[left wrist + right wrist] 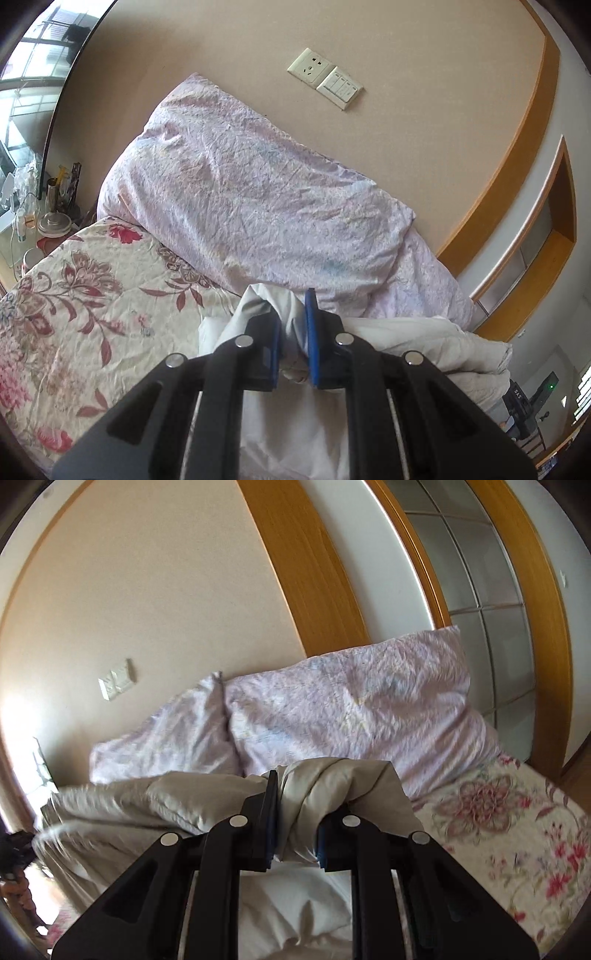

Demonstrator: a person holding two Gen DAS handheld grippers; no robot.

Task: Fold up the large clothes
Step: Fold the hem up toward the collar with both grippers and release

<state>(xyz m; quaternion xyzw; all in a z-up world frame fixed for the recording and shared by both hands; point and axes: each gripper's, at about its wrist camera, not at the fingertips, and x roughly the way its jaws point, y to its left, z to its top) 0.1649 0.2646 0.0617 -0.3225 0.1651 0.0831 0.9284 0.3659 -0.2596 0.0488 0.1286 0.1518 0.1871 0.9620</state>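
A large off-white garment (406, 339) hangs bunched between both grippers above the bed. My left gripper (293, 314) is shut on a wad of its fabric between the blue pads (312, 332). My right gripper (295, 797) is shut on another bunched edge of the same garment (155, 805), which drapes left from it and over the right finger. The garment's lower part falls under both grippers and is partly hidden by them.
Two pale lilac pillows (240, 199) (351, 709) lean on the beige wall at the bed head. A floral bedspread (74, 314) (517, 830) covers the bed. A socket and switch plate (325, 77) sit on the wall. A cluttered bedside table (40, 214) stands at the left.
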